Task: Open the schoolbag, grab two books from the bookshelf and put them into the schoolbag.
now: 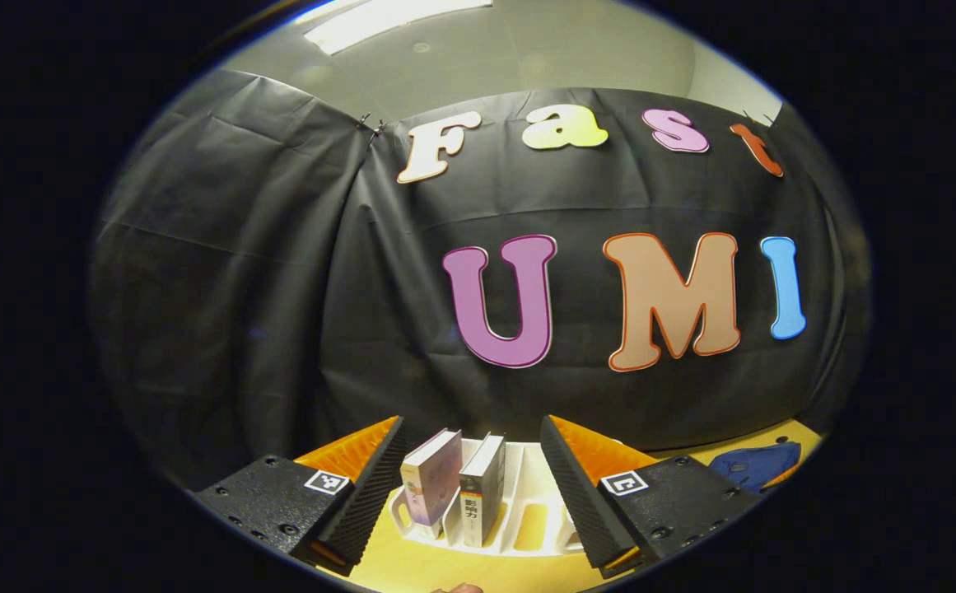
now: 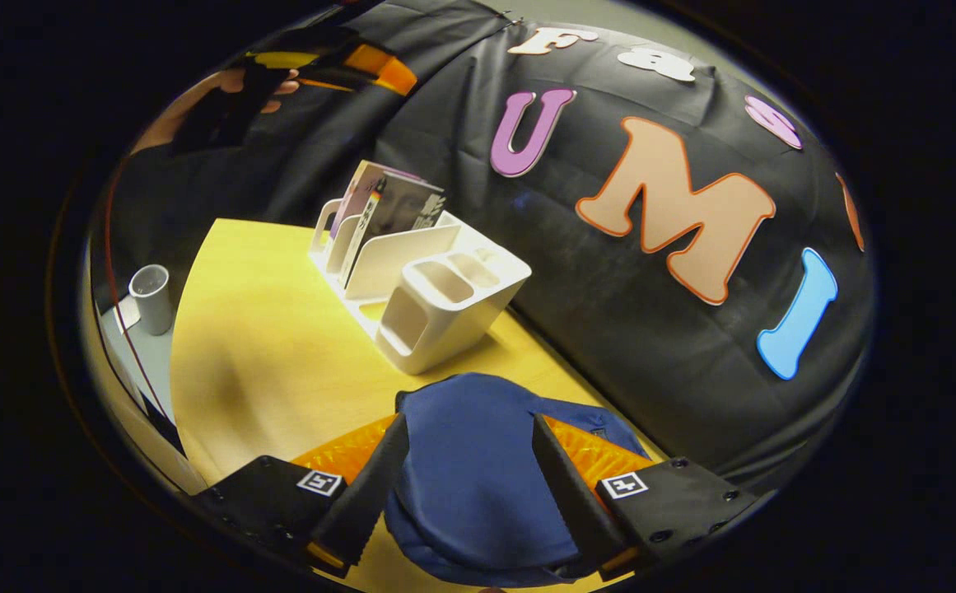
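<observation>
The yellow bench (image 2: 263, 346) is seen carrying everything, with the black cloth wall of the booth behind it. On the bench, in the right gripper view, the blue schoolbag (image 2: 478, 469) is laid nearest the camera, its flap not seen to be opened; it is also glimpsed at the far right edge of the left gripper view. Just beyond the schoolbag the white bookshelf (image 2: 436, 296) is placed, a slotted rack with cup-like compartments at its near end. Two books are stood upright in its slots, side by side: a pale pink-covered book (image 1: 431, 486) and a dark-covered book (image 1: 482, 490). Dark characters are printed down the spine of the dark-covered book, but they are too small to be read with certainty; no brand can be made out on the schoolbag or the bookshelf. The right claw (image 2: 465, 486) is held spread wide just above the schoolbag, with the bag's top seen between its fingers; whether the fingers touch the fabric cannot be told. The left claw (image 1: 471, 502) is likewise spread wide and is pointed at the two books, which are framed between its fingers without being touched. A square black-and-white marker is fixed on each finger block. A grey cup (image 2: 151, 296) is seen beyond the bench's left edge.
</observation>
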`<state>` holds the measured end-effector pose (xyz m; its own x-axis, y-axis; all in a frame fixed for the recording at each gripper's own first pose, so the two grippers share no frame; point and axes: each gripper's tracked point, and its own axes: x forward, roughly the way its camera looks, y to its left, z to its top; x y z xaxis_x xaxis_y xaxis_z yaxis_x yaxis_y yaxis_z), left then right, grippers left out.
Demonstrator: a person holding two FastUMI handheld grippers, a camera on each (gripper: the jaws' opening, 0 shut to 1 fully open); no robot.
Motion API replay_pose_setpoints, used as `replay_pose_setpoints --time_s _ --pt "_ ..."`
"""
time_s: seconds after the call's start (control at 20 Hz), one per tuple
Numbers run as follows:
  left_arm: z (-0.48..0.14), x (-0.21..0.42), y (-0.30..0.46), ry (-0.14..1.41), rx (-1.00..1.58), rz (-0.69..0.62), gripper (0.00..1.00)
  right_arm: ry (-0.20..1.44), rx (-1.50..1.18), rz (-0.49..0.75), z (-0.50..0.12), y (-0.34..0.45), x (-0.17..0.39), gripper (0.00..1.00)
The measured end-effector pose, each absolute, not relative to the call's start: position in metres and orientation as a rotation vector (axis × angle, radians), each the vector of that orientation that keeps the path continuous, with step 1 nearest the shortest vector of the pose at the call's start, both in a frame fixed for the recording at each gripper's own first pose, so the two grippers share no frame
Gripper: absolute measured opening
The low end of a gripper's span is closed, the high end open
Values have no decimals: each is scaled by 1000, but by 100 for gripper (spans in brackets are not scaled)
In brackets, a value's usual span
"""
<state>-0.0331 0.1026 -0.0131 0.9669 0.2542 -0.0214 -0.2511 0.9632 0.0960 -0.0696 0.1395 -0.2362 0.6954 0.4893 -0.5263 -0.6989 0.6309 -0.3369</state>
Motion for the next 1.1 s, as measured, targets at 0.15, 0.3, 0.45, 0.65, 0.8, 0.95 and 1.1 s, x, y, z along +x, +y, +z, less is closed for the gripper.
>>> replay_pose_setpoints --time_s 0.15,0.3,0.45,0.65,0.8,0.95,1.1 --pt "-15 -37 114 42 99 279 92 445 -612 719 -259 139 -75 98" --pt "-19 -39 122 56 106 293 94 469 -659 745 -278 141 -80 93" --pt "-22 -38 126 67 112 298 94 490 -717 753 -295 141 -84 98" --pt "-25 -36 127 76 114 294 95 500 -773 722 -308 136 -80 96" --pt "-26 -33 127 79 114 289 95 488 -779 687 -302 130 -74 94" --pt "-29 -30 124 82 108 283 94 496 -795 655 -307 126 -67 75" --pt "-28 -28 122 83 108 279 93 484 -851 633 -311 123 -65 39"
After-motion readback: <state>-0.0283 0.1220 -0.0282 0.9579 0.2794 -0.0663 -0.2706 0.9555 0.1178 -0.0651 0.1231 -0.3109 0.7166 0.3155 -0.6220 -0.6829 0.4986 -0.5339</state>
